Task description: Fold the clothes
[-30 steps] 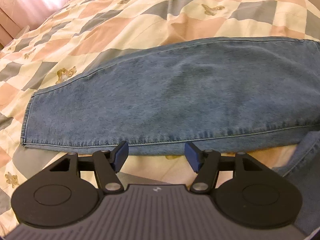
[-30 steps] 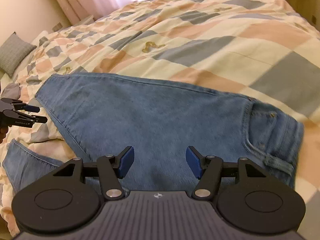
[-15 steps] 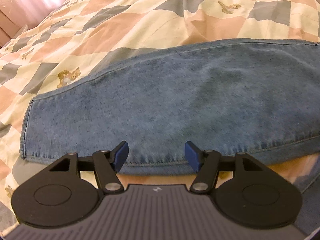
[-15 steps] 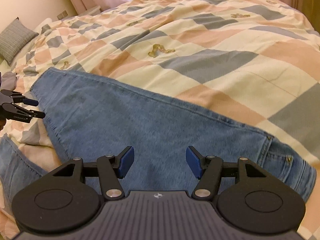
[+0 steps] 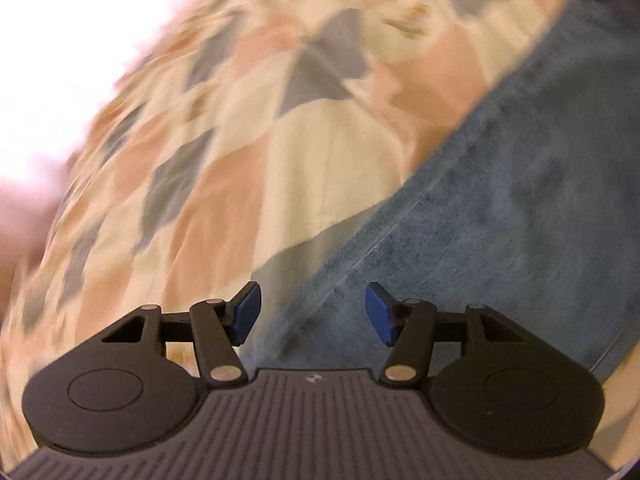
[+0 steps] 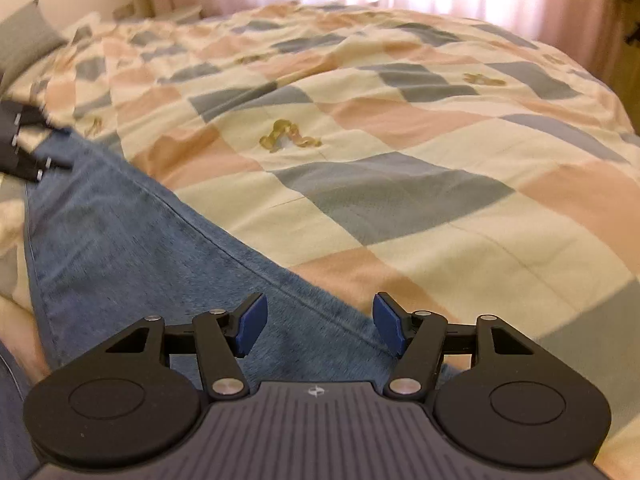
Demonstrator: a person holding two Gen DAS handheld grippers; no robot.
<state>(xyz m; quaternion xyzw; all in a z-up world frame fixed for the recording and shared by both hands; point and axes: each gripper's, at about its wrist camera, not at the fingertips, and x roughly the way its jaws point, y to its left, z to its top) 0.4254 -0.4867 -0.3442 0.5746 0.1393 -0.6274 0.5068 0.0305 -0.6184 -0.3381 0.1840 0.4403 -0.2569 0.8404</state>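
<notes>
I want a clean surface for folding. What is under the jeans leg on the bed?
The jeans leg lies directly on the checked bedspread, which shows all around it. Whatever sits beneath the denim itself is covered and cannot be seen.

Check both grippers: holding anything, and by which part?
Nothing is held. The left gripper has its jaws closing over the jeans seam edge, not yet gripping. The right gripper is open above the jeans.

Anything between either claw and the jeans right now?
Nothing visible. The left claw, jaws closing with nothing clamped, looks straight onto the jeans edge; the right claw is open over the jeans seam. Only the quilt lies beside them.
</notes>
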